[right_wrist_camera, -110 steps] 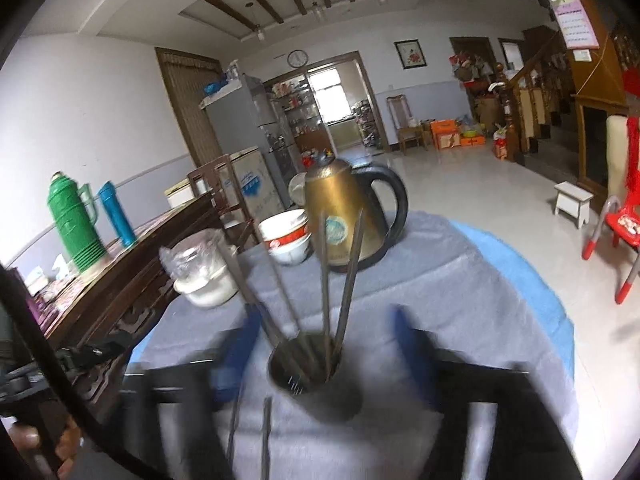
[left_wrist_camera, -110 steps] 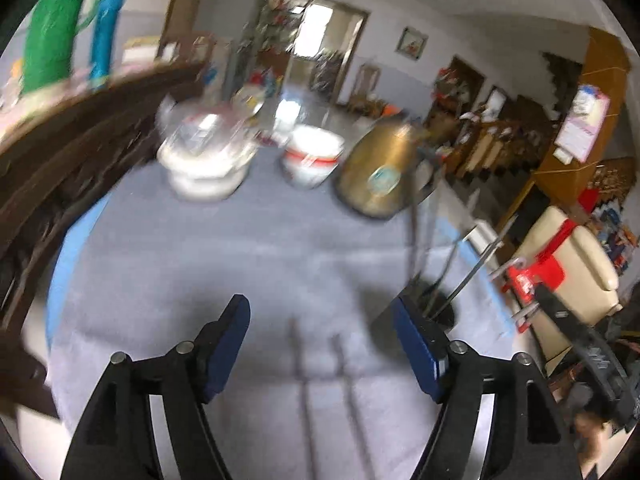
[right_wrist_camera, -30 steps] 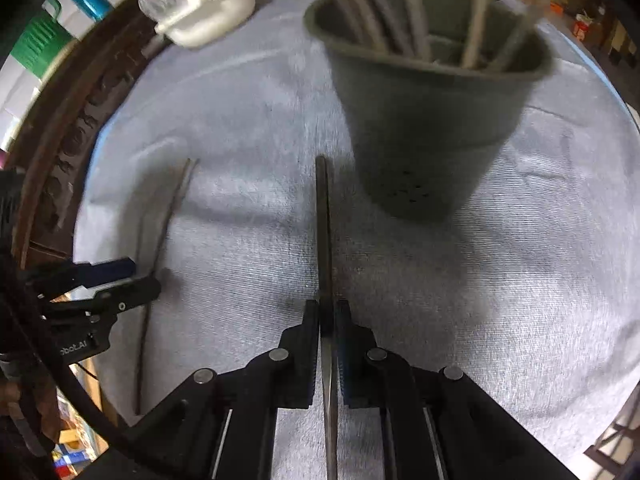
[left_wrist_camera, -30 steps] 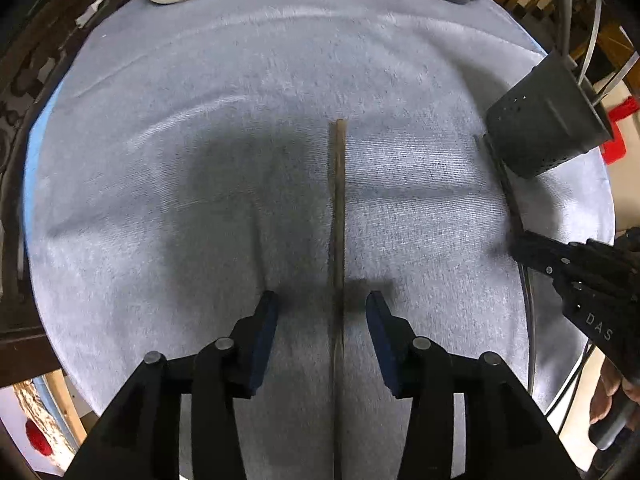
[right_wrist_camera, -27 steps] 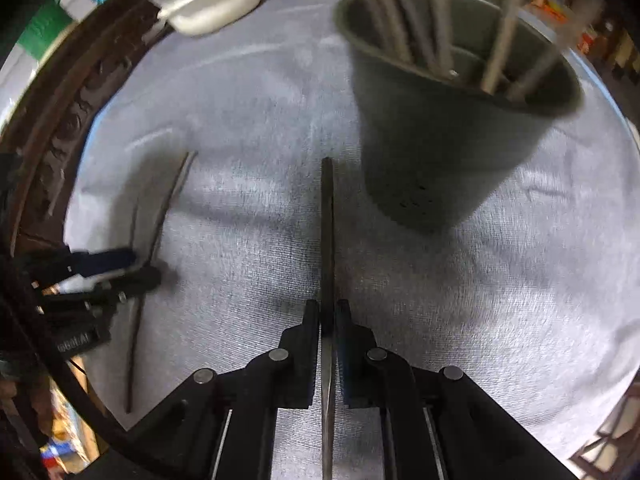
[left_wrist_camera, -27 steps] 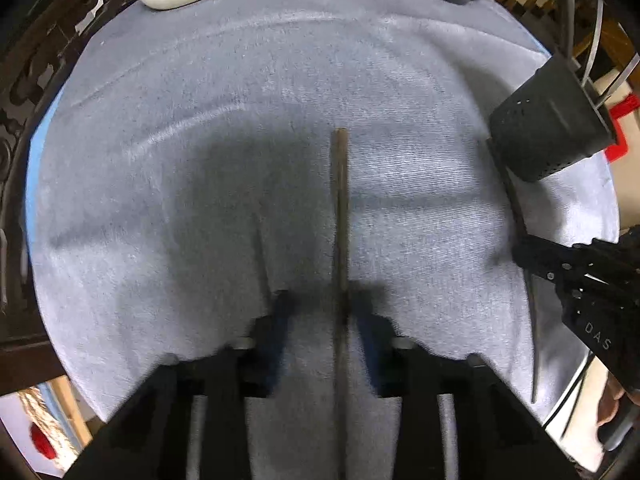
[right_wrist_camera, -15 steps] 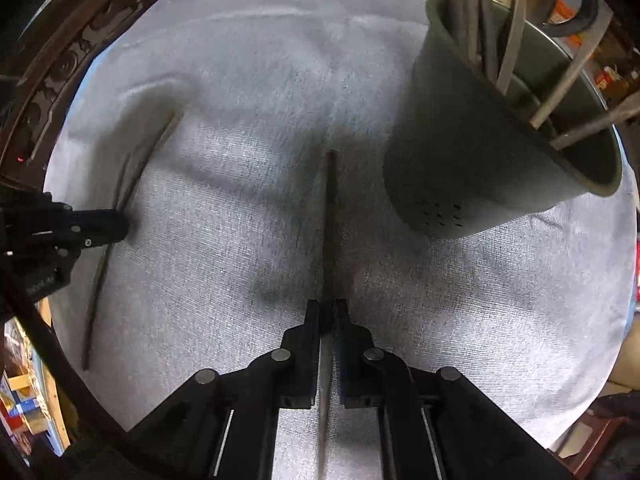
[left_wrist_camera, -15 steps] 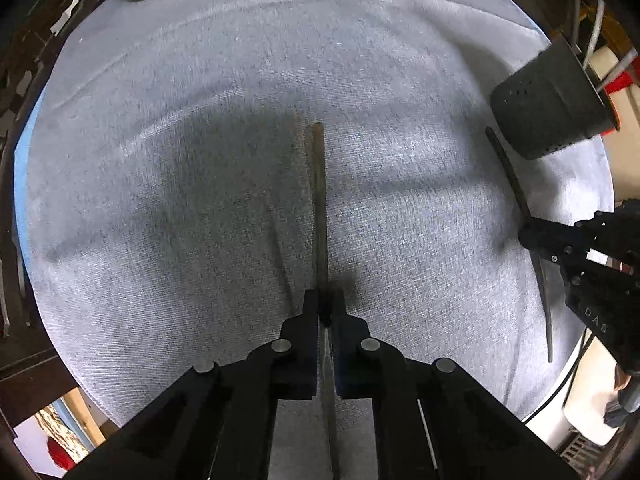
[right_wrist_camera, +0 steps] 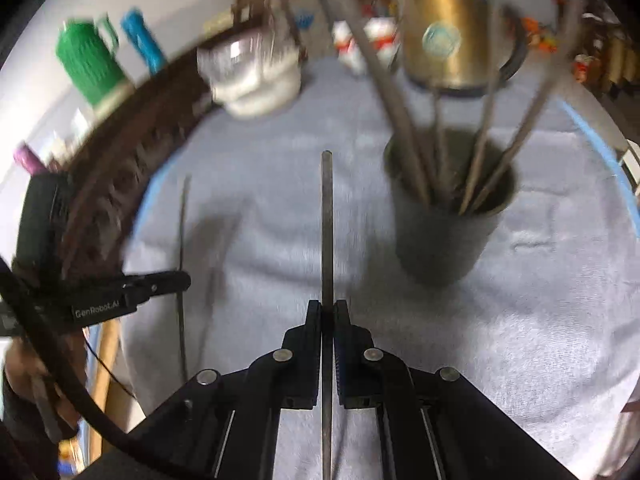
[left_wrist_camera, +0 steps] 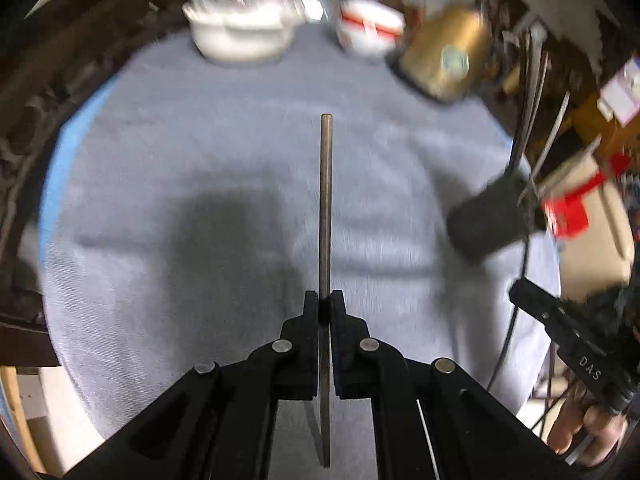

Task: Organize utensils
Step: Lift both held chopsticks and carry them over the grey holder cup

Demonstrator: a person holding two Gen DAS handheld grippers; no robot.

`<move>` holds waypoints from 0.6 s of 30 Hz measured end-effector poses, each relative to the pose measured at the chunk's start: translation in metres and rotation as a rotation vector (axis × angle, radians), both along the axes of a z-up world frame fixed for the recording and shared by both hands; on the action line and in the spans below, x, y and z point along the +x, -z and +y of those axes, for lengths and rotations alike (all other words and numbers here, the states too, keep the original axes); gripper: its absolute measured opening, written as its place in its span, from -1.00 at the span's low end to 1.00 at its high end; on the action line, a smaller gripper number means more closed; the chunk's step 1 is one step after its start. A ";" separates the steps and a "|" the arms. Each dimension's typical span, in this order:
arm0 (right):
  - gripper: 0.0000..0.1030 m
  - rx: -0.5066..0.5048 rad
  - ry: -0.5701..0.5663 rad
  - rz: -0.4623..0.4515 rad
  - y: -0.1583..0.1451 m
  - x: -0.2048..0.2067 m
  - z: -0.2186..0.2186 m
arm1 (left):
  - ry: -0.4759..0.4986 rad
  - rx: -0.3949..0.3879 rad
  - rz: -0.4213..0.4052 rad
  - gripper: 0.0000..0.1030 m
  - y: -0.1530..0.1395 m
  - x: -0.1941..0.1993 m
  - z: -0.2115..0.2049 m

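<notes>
In the left wrist view my left gripper (left_wrist_camera: pixel 325 298) is shut on a thin dark chopstick (left_wrist_camera: pixel 326 200) that sticks straight out ahead, raised above the grey tablecloth (left_wrist_camera: pixel 192 128). The black utensil holder (left_wrist_camera: pixel 492 222) stands to its right, with my right gripper (left_wrist_camera: pixel 520 294) just below it. In the right wrist view my right gripper (right_wrist_camera: pixel 327 307) is shut on a second chopstick (right_wrist_camera: pixel 327 220), also off the cloth. The holder (right_wrist_camera: pixel 448 224), with several chopsticks leaning in it, is close on the right. My left gripper (right_wrist_camera: pixel 184 280) shows at the left with its chopstick (right_wrist_camera: pixel 182 240).
At the table's far side stand a white covered bowl (left_wrist_camera: pixel 240 36), a red-and-white bowl (left_wrist_camera: pixel 368 32) and a gold kettle (left_wrist_camera: pixel 444 56). A dark carved sideboard (right_wrist_camera: pixel 120 152) runs along the left, bearing a green thermos (right_wrist_camera: pixel 88 64) and a blue bottle (right_wrist_camera: pixel 142 40).
The left gripper closed on the chopstick lying between its fingers. Both grippers then rose with their chopsticks off the cloth and tipped up, bringing the far bowls and kettle into view.
</notes>
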State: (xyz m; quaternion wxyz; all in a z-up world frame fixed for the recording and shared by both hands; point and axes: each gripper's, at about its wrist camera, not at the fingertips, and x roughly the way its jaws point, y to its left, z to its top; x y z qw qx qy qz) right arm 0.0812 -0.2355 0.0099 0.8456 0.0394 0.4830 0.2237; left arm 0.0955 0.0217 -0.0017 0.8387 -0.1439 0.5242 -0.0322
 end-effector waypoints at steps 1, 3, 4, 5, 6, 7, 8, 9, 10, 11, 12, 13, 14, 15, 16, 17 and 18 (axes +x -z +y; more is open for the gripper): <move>-0.88 0.024 0.026 -0.042 -0.005 -0.004 -0.004 | -0.025 -0.007 -0.047 -0.90 -0.006 -0.004 0.004; -0.88 0.080 0.071 -0.106 -0.014 -0.007 -0.014 | -0.067 0.001 -0.118 -0.90 -0.017 -0.009 0.004; -0.88 0.095 0.095 -0.143 -0.017 -0.006 -0.021 | -0.088 0.006 -0.154 -0.90 -0.022 -0.011 0.004; -0.88 0.106 0.114 -0.180 -0.018 -0.007 -0.027 | -0.103 0.005 -0.184 -0.90 -0.023 -0.015 0.004; -0.88 0.111 0.141 -0.227 -0.021 -0.011 -0.030 | -0.122 0.011 -0.216 -0.90 -0.025 -0.017 0.000; -0.88 0.117 0.167 -0.269 -0.024 -0.014 -0.032 | -0.139 0.023 -0.247 -0.90 -0.027 -0.018 -0.005; -0.88 0.121 0.190 -0.312 -0.026 -0.018 -0.032 | -0.150 0.040 -0.273 -0.90 -0.026 -0.020 -0.006; -0.88 0.113 0.208 -0.355 -0.029 -0.023 -0.035 | -0.158 0.062 -0.300 -0.90 -0.025 -0.022 -0.008; -0.88 0.093 0.226 -0.400 -0.036 -0.022 -0.036 | -0.165 0.078 -0.320 -0.90 -0.023 -0.024 -0.009; -0.88 0.076 0.244 -0.438 -0.037 -0.027 -0.039 | -0.171 0.097 -0.339 -0.89 -0.022 -0.027 -0.009; -0.88 0.069 0.261 -0.465 -0.036 -0.032 -0.040 | -0.175 0.112 -0.352 -0.89 -0.022 -0.032 -0.011; -0.88 0.057 0.272 -0.482 -0.033 -0.036 -0.039 | -0.175 0.118 -0.360 -0.89 -0.019 -0.035 -0.013; -0.88 0.041 0.277 -0.492 -0.031 -0.038 -0.040 | -0.175 0.121 -0.366 -0.88 -0.019 -0.039 -0.014; -0.88 0.033 0.282 -0.497 -0.027 -0.041 -0.041 | -0.179 0.126 -0.372 -0.88 -0.020 -0.044 -0.011; -0.87 0.031 0.288 -0.511 -0.027 -0.044 -0.043 | -0.181 0.130 -0.378 -0.88 -0.020 -0.050 -0.010; -0.87 0.029 0.292 -0.524 -0.029 -0.048 -0.044 | -0.183 0.130 -0.381 -0.87 -0.017 -0.053 -0.009; -0.87 0.032 0.293 -0.527 -0.031 -0.052 -0.048 | -0.185 0.128 -0.381 -0.87 -0.014 -0.054 -0.008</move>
